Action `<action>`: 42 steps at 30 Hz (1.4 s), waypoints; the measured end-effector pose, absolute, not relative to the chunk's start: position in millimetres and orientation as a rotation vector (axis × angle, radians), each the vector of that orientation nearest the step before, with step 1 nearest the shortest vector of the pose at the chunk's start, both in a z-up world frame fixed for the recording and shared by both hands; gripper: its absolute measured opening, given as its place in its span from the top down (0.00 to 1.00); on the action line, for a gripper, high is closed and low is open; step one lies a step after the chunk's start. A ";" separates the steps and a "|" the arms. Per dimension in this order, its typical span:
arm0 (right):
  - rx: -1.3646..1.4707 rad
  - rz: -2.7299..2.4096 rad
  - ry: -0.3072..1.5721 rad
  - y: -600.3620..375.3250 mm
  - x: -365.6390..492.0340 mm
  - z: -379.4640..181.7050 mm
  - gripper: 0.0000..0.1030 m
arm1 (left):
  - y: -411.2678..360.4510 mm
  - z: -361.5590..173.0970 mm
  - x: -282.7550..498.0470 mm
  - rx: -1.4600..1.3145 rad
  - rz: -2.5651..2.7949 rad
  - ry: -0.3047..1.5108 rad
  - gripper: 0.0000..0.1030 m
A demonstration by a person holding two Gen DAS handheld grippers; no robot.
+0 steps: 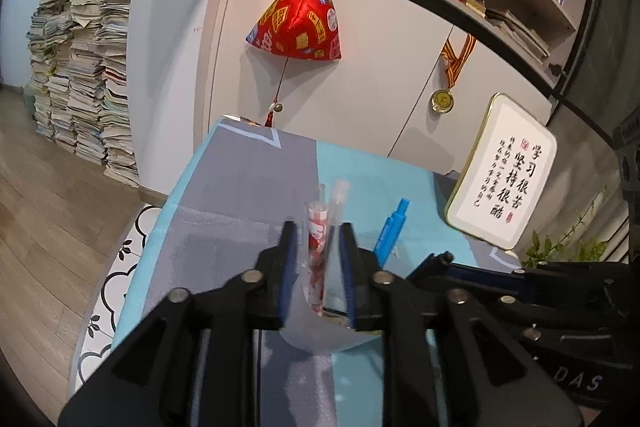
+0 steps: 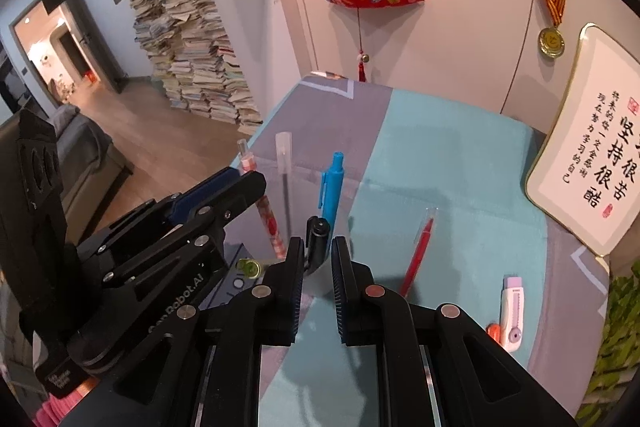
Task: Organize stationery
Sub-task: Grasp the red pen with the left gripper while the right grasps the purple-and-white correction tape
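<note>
My left gripper (image 1: 319,229) stands open over the grey-and-teal cloth. A red-and-white patterned pen (image 1: 316,247) and a clear pen (image 1: 335,215) lie between its jaws, with a translucent plastic flap (image 1: 308,331) curling up under them. From the right wrist view it (image 2: 242,181) hangs over the patterned pen (image 2: 267,215), beside the clear pen (image 2: 284,163) and a blue pen (image 2: 331,187). My right gripper (image 2: 318,242) is nearly closed, with a black pen (image 2: 319,229) at its fingertips and clear plastic between the jaws. Its tip (image 1: 440,259) shows right of the blue pen (image 1: 390,235).
A red pen (image 2: 418,251) with a clear cap lies on the teal cloth (image 2: 460,155). Near the right edge lies a purple-and-white correction tape (image 2: 512,311). A framed calligraphy plaque (image 2: 588,155) leans at the back right. The table's left edge drops to a wooden floor.
</note>
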State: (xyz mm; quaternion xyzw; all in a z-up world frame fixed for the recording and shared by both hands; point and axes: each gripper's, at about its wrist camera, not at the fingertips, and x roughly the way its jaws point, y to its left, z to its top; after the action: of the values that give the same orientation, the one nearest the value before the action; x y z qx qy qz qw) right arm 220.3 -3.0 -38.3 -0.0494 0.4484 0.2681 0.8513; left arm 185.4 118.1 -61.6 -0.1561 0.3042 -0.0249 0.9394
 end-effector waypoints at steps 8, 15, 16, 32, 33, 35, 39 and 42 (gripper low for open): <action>-0.081 0.538 0.848 -33.9 201.9 -11.1 0.87 | 113.4 -30.8 156.1 -0.306 -0.051 0.521 0.62; -0.106 0.475 0.729 -75.7 176.0 14.9 0.87 | 86.9 -0.3 122.2 -0.259 -0.116 0.416 0.53; -0.109 0.467 0.720 -81.2 173.7 17.5 0.87 | 78.6 3.4 116.9 -0.244 -0.131 0.405 0.51; -0.036 0.314 0.679 -173.6 156.1 -11.1 0.87 | -26.4 -48.6 127.0 -0.070 -0.262 0.598 0.49; -0.033 0.306 0.694 -177.1 158.6 -17.9 0.87 | -30.0 -57.6 132.1 -0.055 -0.246 0.619 0.49; -0.023 0.294 0.740 -185.6 165.7 -33.9 0.87 | -33.3 -73.1 140.1 -0.040 -0.229 0.660 0.50; -0.023 0.298 0.823 -192.1 174.5 -62.7 0.87 | -34.8 -101.2 158.4 -0.036 -0.199 0.745 0.50; -0.027 0.297 0.872 -192.5 182.8 -81.5 0.87 | -33.9 -115.4 169.7 -0.028 -0.174 0.785 0.50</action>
State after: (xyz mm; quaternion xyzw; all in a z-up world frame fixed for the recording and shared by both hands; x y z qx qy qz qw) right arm 182.8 -192.5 -81.5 -0.0131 0.4207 0.1431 0.8958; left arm 169.7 -33.9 -115.4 -0.0138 0.3822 -0.0849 0.9201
